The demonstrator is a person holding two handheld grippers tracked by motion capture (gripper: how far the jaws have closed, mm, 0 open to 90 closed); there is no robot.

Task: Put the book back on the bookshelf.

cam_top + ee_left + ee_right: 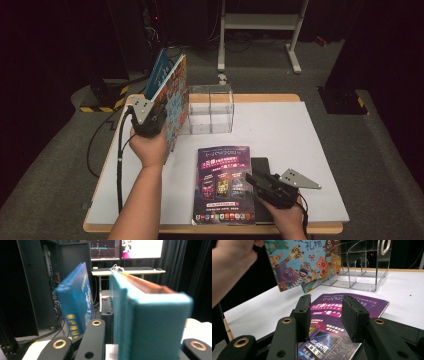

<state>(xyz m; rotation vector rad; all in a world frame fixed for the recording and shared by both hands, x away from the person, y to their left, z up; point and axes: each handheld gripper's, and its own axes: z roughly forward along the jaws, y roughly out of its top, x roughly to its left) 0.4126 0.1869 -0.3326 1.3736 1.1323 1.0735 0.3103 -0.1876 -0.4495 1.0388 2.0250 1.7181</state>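
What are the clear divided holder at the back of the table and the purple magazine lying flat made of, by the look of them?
Clear divided holder: probably acrylic, as its rigid see-through walls have bright polished edges. Purple magazine: coated paper, it seems, thin, lying flat, with a glossy printed cover that catches a faint sheen.

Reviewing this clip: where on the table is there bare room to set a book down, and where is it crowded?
Free: the white table right of the clear rack and purple magazine, and the strip left of the magazine near the left forearm. Crowded: the back-left corner, where the left tongs hold picture books beside the rack, and the front, where the right tongs hover over the magazine.
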